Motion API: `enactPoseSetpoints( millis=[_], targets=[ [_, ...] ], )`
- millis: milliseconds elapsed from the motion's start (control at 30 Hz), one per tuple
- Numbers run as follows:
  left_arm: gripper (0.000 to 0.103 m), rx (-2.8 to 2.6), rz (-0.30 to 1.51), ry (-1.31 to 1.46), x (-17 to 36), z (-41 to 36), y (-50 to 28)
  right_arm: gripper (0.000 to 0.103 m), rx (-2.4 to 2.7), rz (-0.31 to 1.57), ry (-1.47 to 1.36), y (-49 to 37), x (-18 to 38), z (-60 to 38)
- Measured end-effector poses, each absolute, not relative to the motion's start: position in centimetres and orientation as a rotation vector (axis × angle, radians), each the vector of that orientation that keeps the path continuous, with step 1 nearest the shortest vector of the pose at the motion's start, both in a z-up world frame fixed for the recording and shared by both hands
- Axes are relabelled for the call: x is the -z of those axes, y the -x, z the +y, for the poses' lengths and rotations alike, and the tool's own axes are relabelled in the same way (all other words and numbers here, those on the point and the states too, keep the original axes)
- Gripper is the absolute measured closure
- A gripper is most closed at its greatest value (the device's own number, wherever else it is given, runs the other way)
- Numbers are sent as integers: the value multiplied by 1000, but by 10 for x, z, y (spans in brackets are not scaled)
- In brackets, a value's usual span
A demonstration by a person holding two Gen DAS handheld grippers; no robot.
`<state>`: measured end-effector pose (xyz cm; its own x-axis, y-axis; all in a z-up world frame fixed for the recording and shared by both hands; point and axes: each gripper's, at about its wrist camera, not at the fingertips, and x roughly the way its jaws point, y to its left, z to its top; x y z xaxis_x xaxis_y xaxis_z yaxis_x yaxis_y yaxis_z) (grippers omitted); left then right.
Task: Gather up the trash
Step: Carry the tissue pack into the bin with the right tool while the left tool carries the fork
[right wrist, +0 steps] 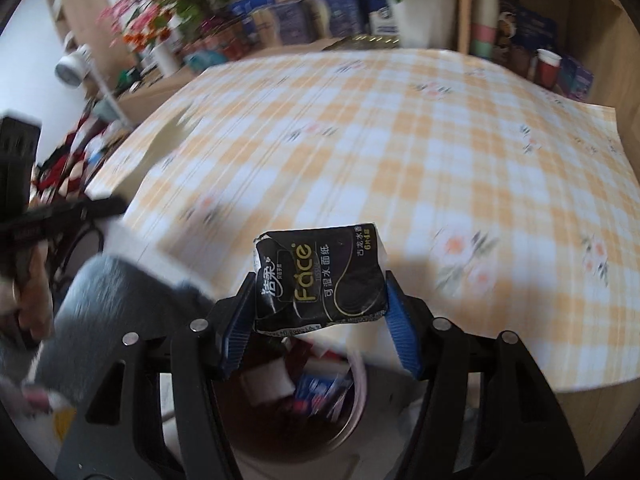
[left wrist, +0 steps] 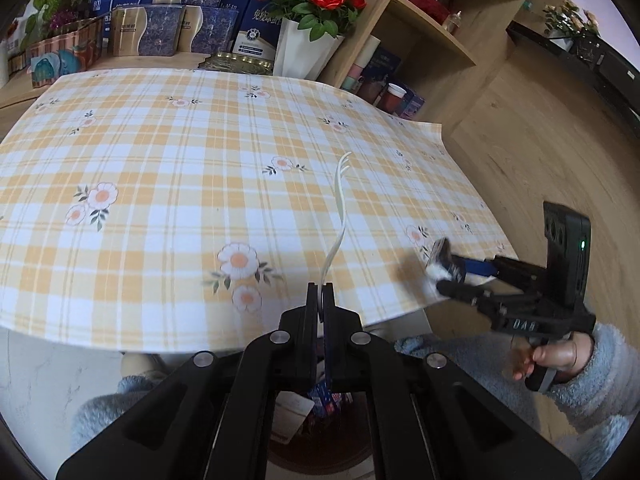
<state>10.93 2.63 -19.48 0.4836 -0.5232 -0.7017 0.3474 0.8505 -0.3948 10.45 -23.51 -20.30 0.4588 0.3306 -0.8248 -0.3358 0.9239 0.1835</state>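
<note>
Evidently the carrying step was in hand: the right hand-held gripper (right wrist: 320, 300) clamped a black tissue packet (right wrist: 320, 278) above the bin (right wrist: 356, 420), the left hand-held gripper (left wrist: 320, 300) pinched a thin white strip (left wrist: 340, 196) above it; releasing both seemed next.

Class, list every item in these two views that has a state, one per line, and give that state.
Left gripper: shut on a thin pale strip.
Right gripper: shut on a crumpled black tissue pack.
Trash bin: open, trash inside, below the table edge.
Checked tablecloth: spread flat.
</note>
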Motion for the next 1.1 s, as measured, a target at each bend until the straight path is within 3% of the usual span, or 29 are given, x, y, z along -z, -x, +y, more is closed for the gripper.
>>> enactPoseSetpoints(
  millis=[233, 633, 767, 900, 1100],
  targets=[
    [100, 554, 914, 185, 190, 34, -76, 42, -479, 1121, 33, -54, 238, -202],
    [100, 559, 934, 197, 204, 47, -59, 41, -472, 1285, 78, -47, 302, -180],
    [100, 570, 941, 187, 208, 44, -59, 35, -431, 1308, 51, -52, 307, -185],
    [100, 588, 949, 173, 211, 40, -57, 21, -409, 1307, 36, -51, 303, -190],
    [100, 619, 960, 128, 214, 29, -54, 9, -369, 1222, -5, -50, 274, -203]
  ],
)
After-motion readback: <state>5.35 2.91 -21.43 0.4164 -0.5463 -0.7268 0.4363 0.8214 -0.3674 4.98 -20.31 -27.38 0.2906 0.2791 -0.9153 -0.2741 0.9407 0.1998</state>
